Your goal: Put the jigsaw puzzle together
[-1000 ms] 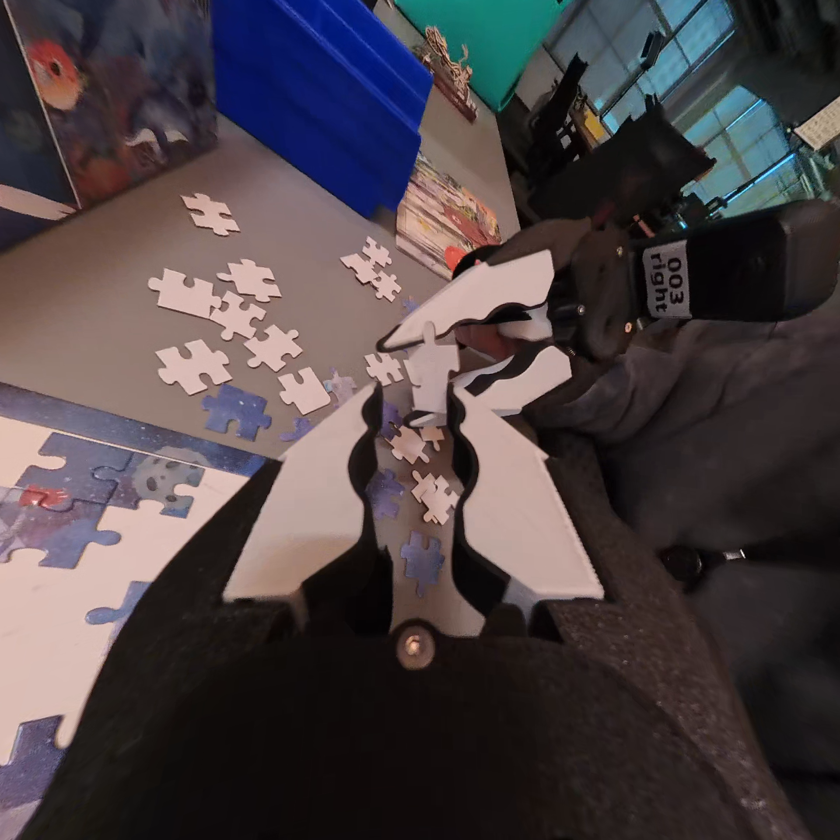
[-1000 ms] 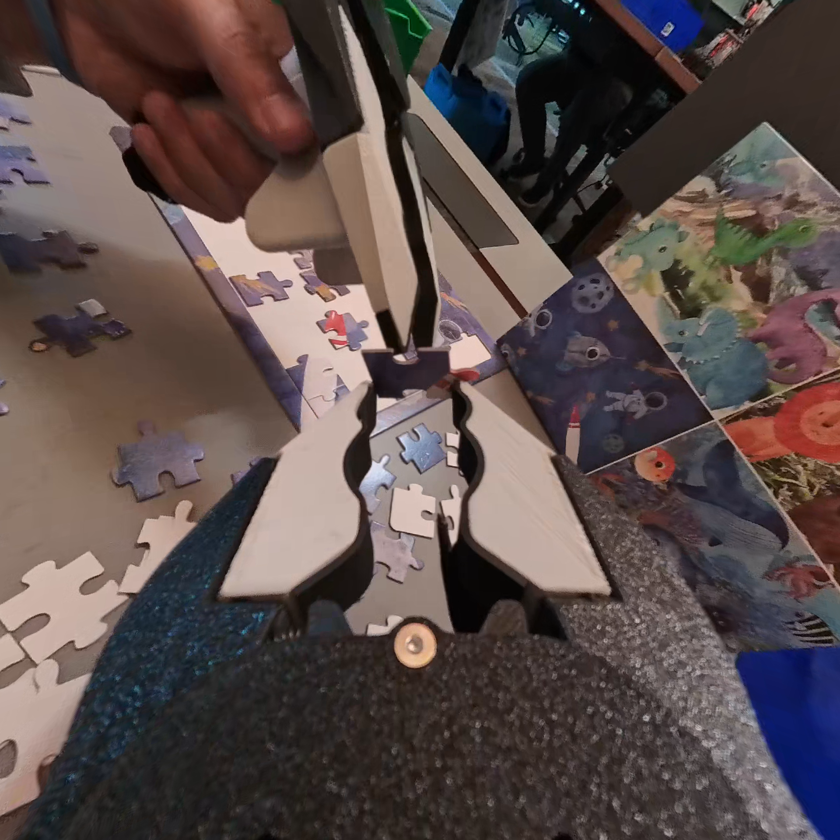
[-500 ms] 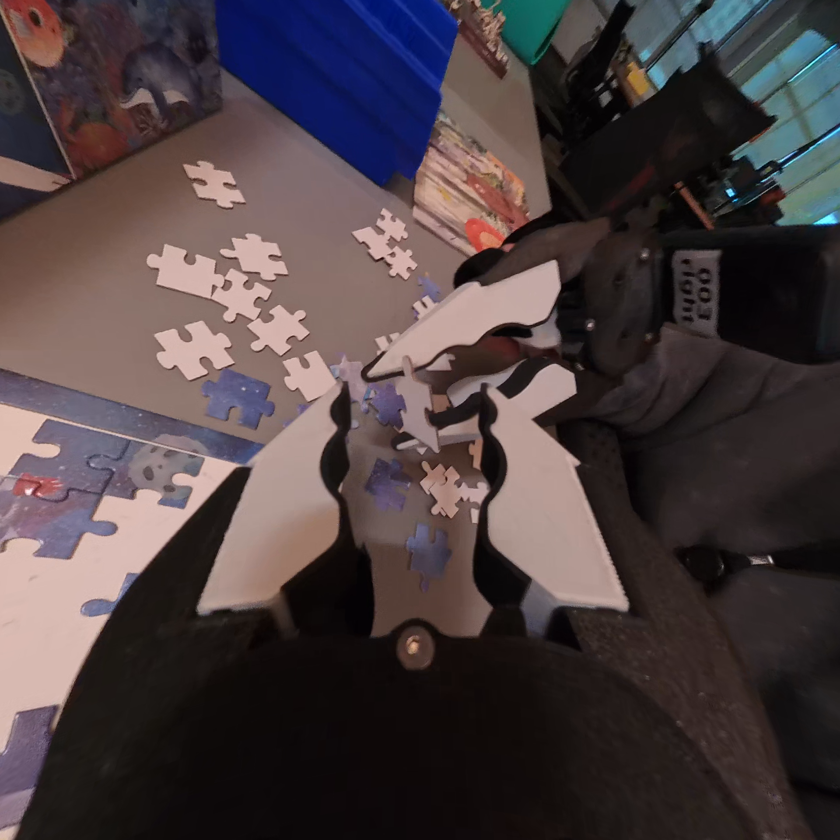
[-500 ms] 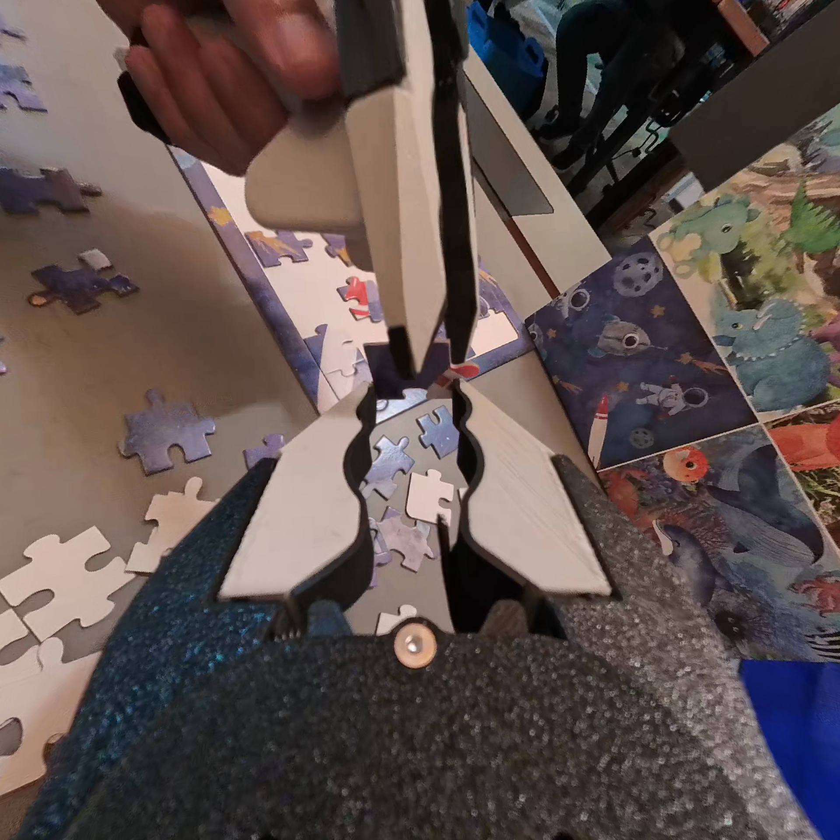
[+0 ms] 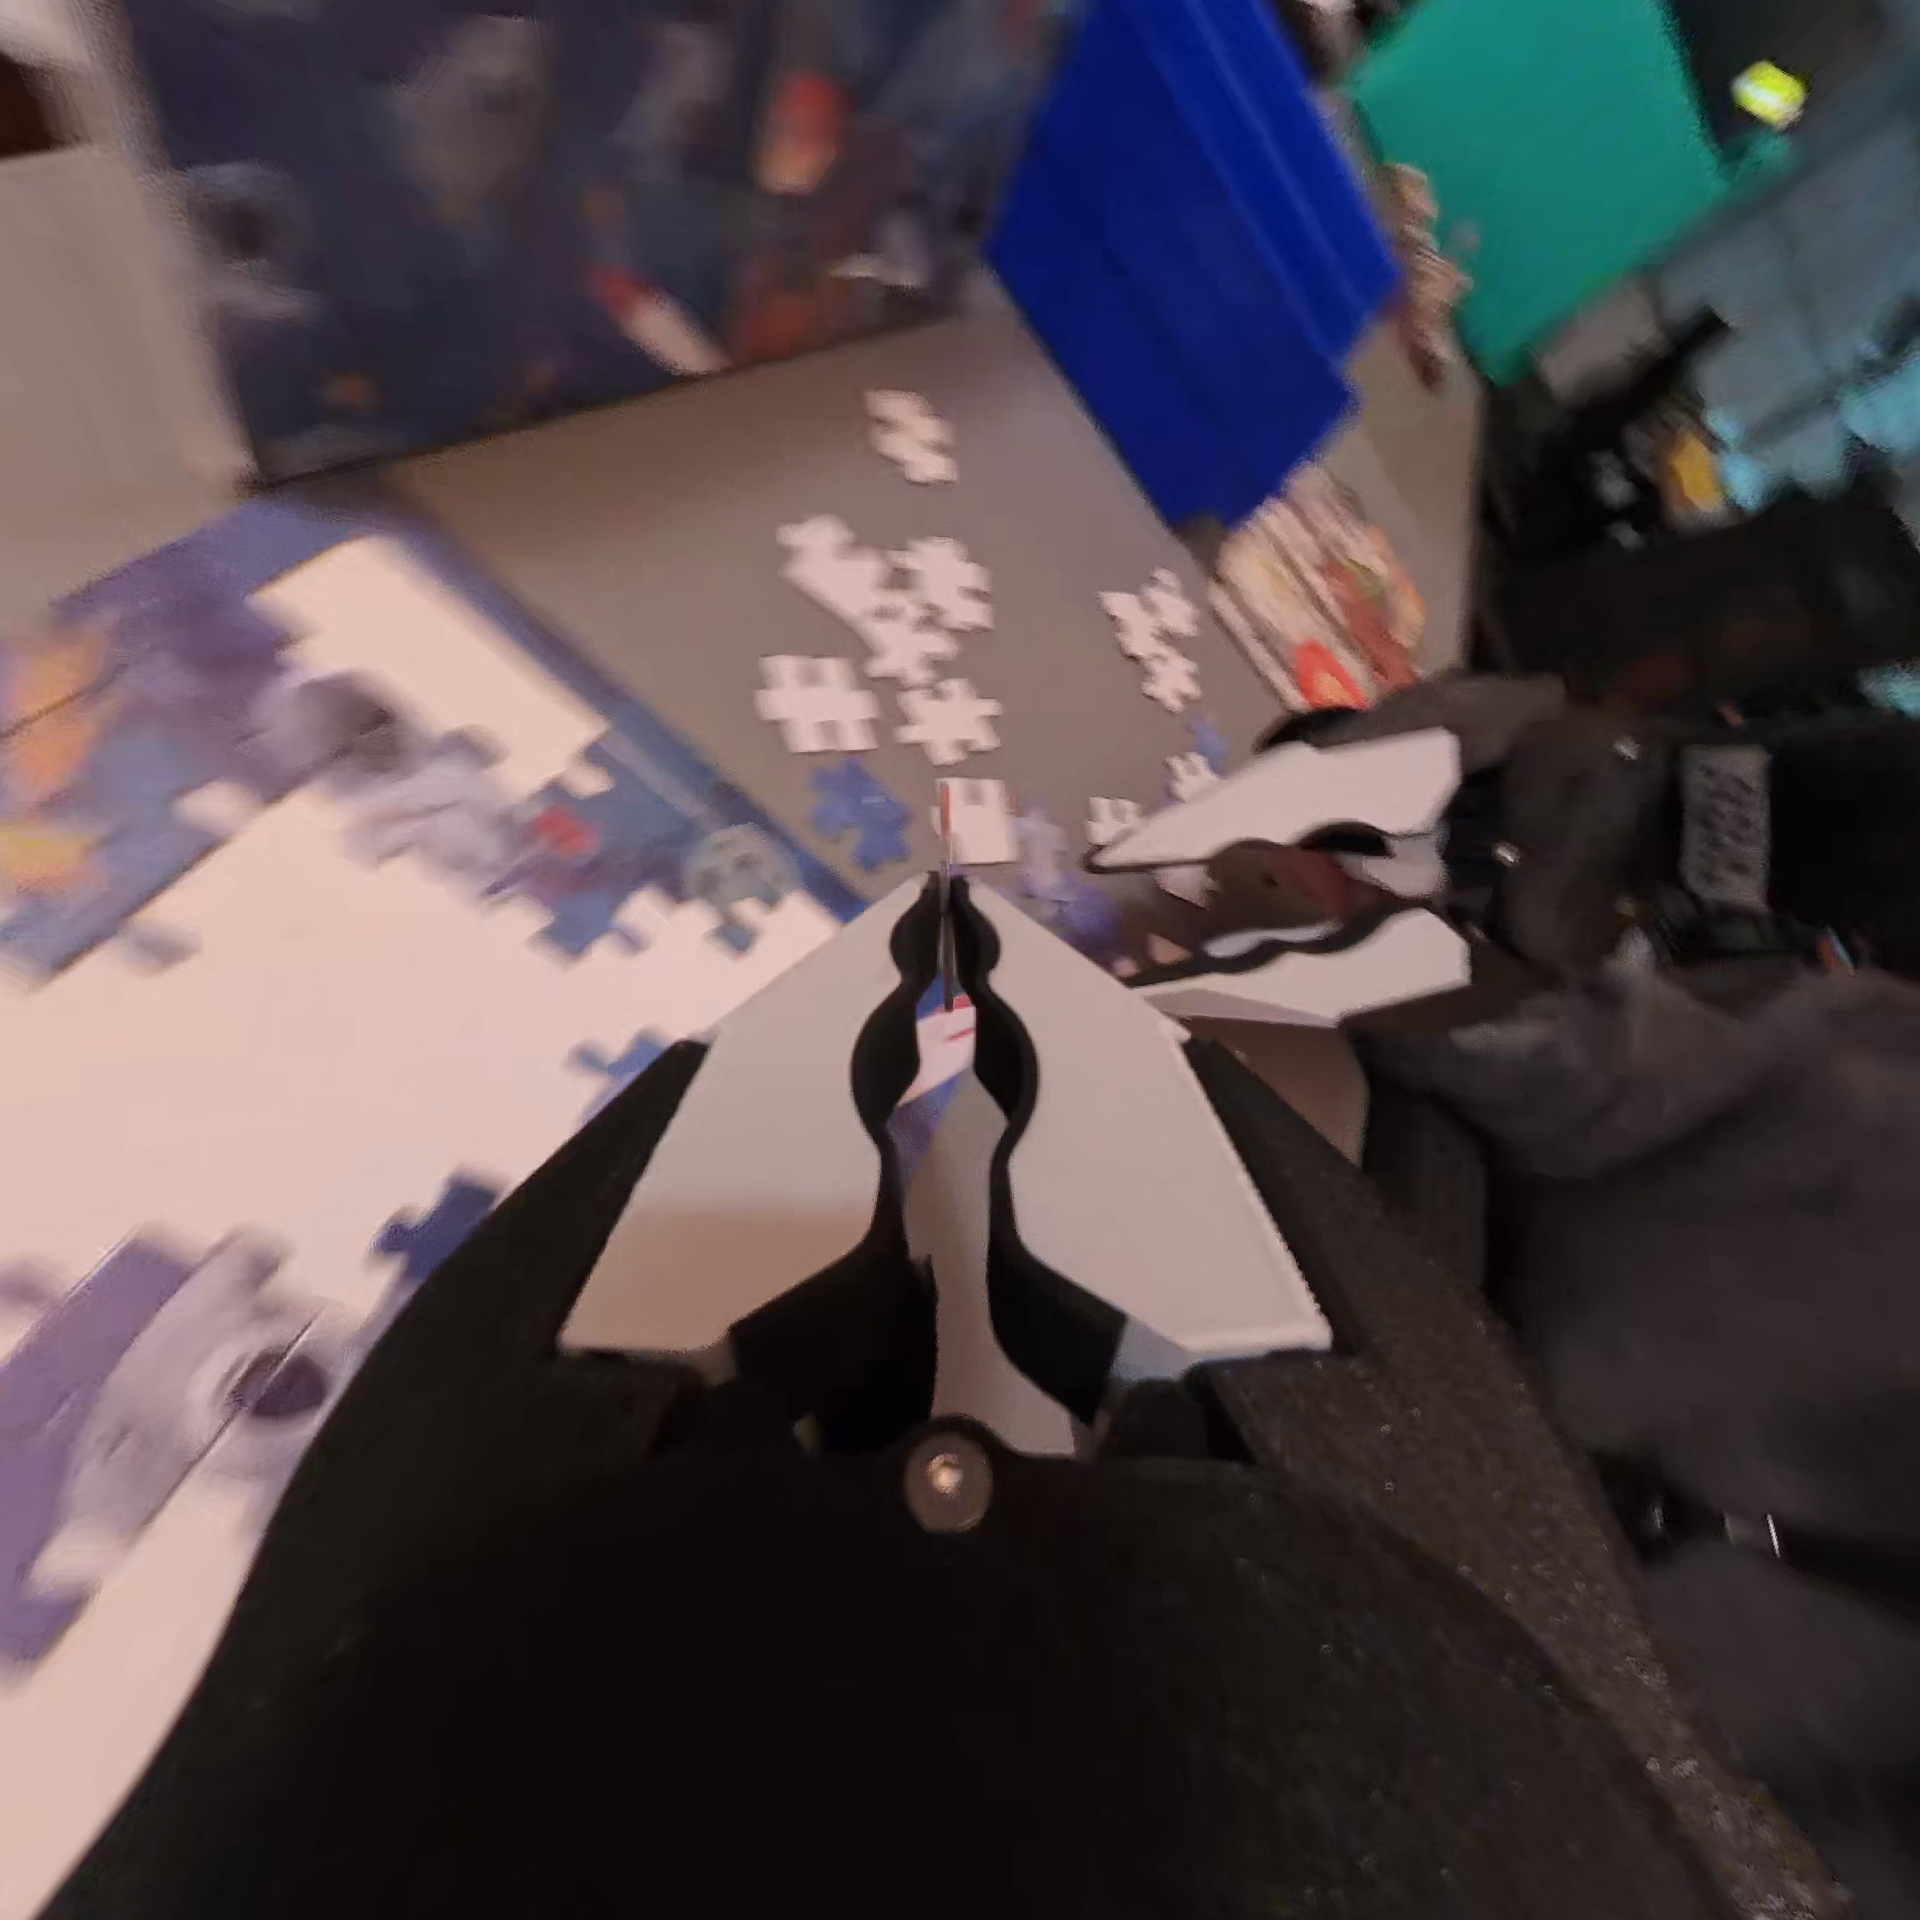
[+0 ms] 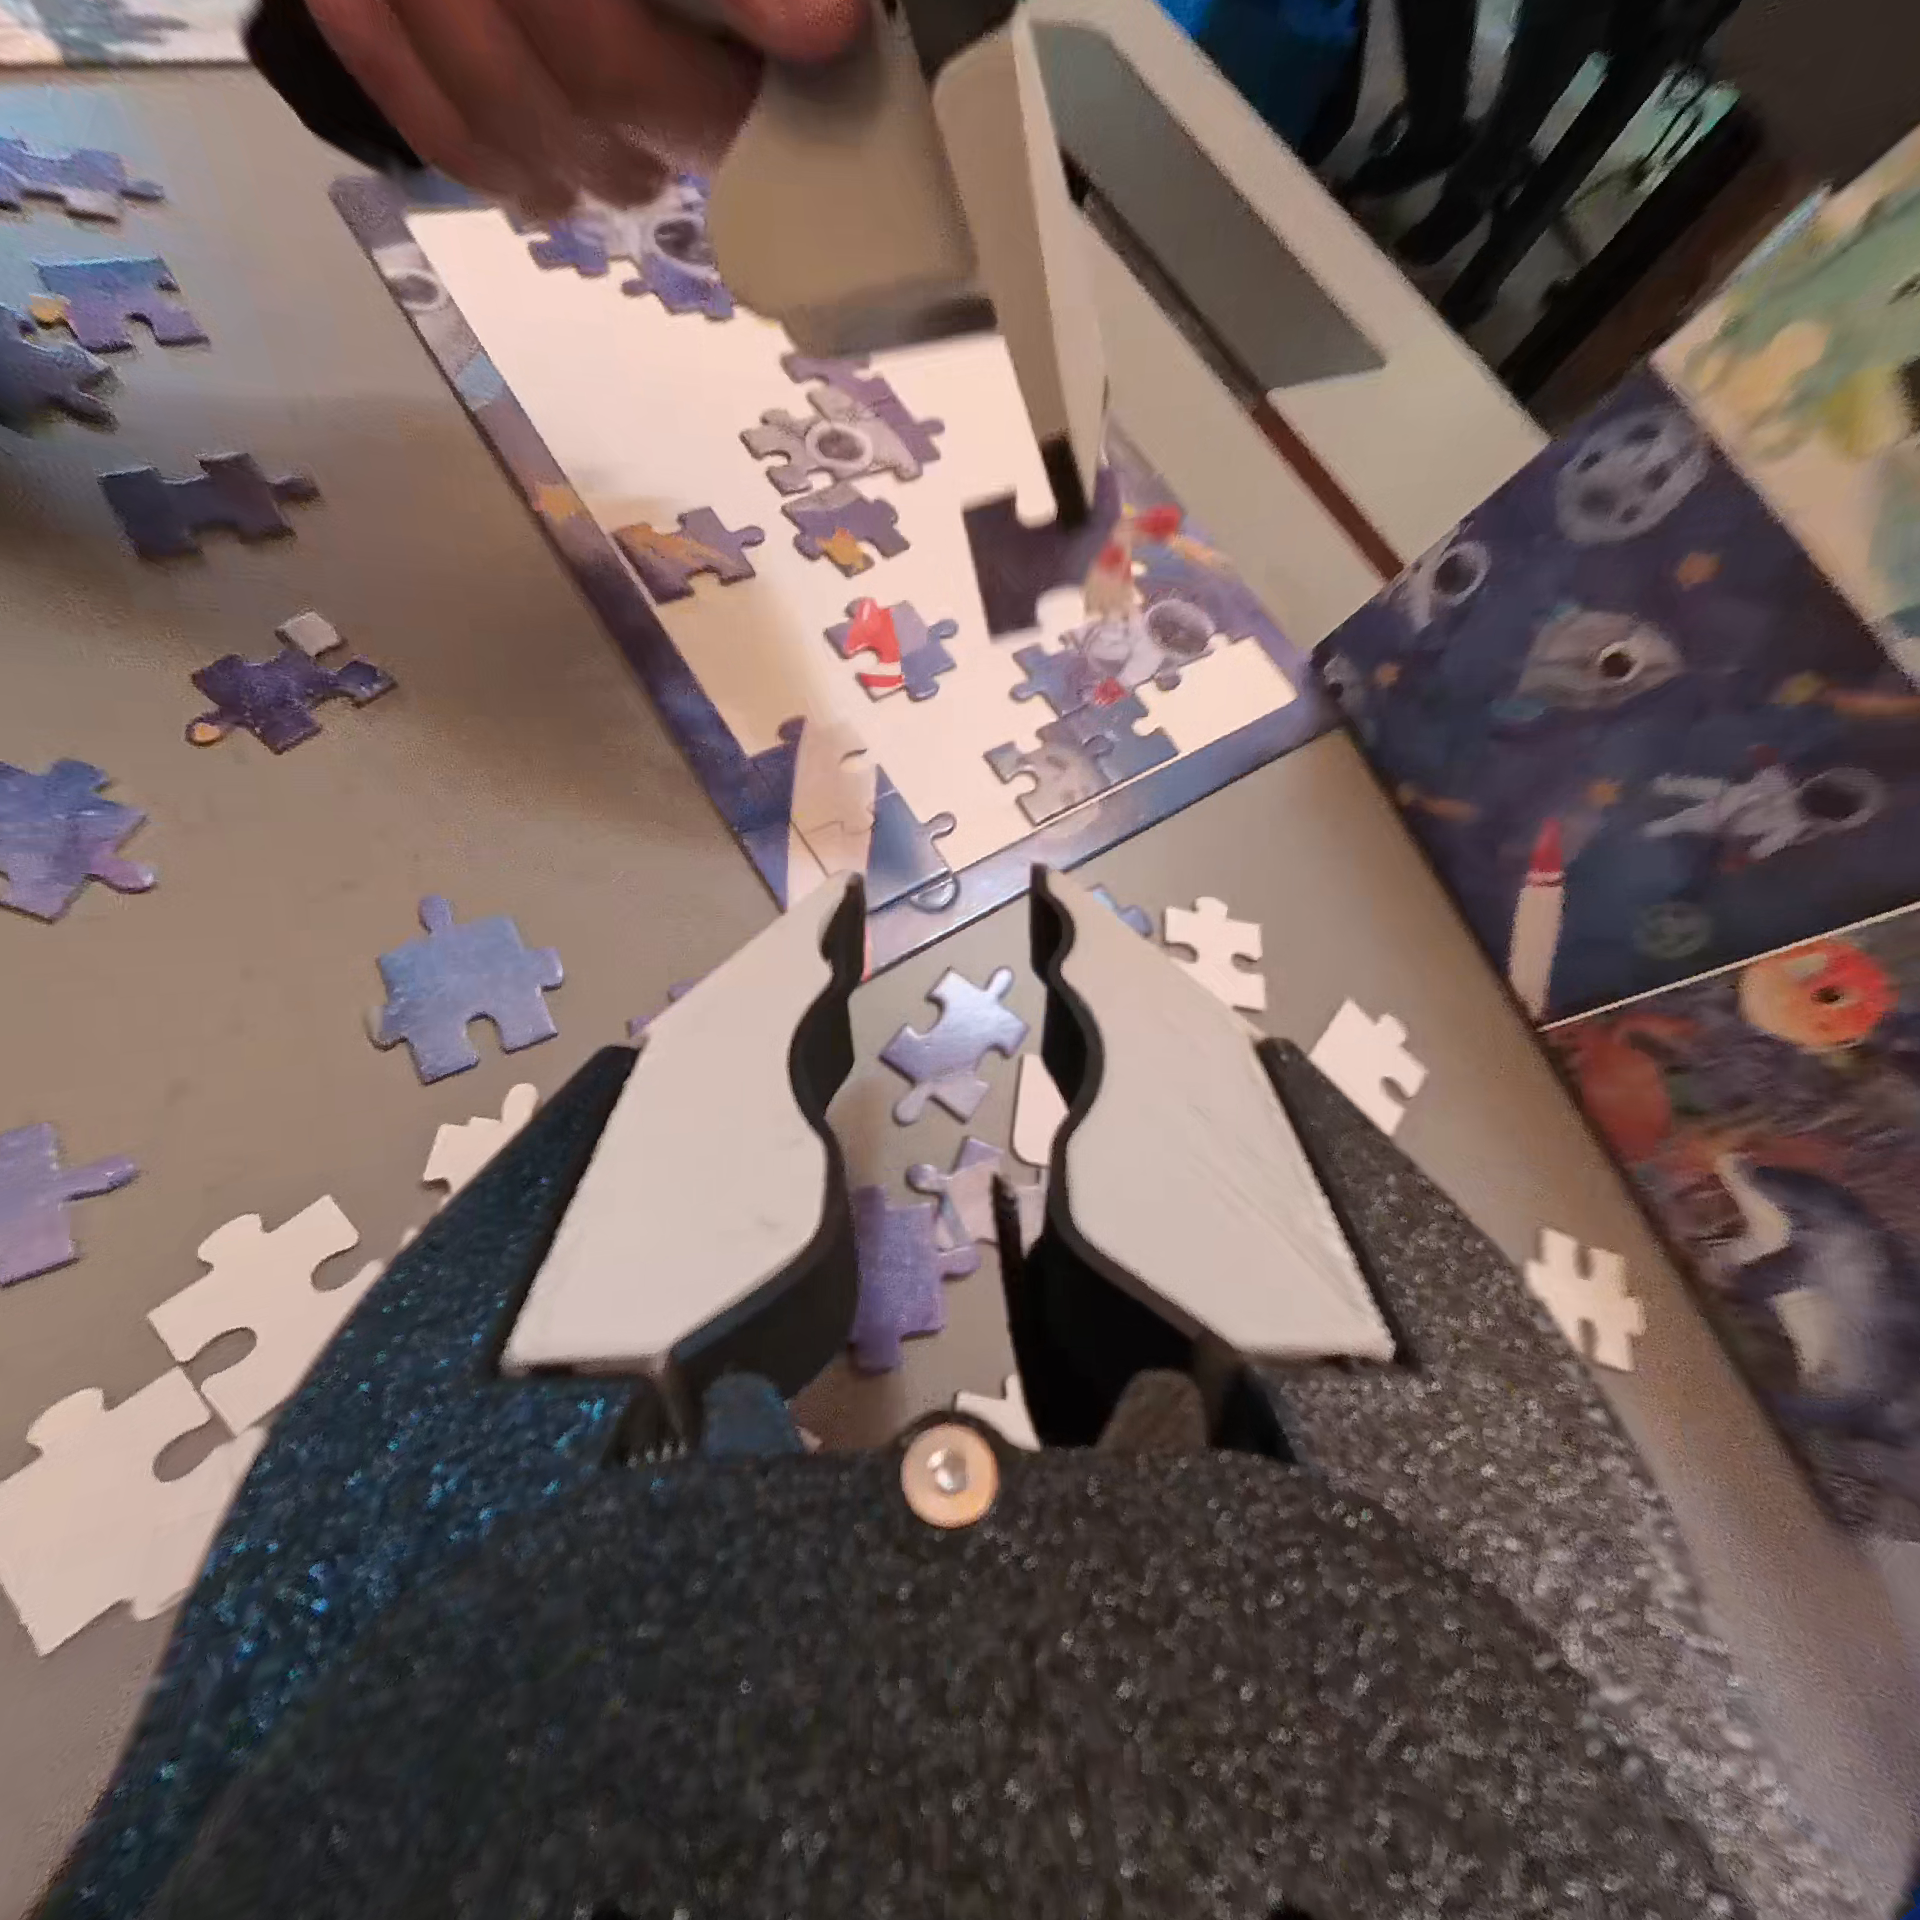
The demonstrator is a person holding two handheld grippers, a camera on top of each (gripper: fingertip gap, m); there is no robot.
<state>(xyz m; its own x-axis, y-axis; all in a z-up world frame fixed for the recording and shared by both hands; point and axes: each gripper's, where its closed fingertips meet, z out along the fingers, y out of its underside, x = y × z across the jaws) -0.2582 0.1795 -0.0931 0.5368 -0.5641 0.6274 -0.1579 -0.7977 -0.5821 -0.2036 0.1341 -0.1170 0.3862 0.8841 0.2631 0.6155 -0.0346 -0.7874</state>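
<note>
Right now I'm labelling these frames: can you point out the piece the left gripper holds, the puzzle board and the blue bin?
Held piece (image 6: 1023, 566), right wrist view: its dark printed face.
Puzzle board (image 6: 665, 665), right wrist view: its blue border.
Blue bin (image 5: 1174, 260), left wrist view: its side wall.

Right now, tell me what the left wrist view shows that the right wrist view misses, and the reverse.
Only the left wrist view: the blue bin at the back of the table, and the right tongs seen side-on, open and empty. Only the right wrist view: the face of the dark puzzle piece pinched in the left tongs, hanging over the puzzle board; the left view sees it edge-on. Both share the board, the loose pieces and the grey table.
</note>
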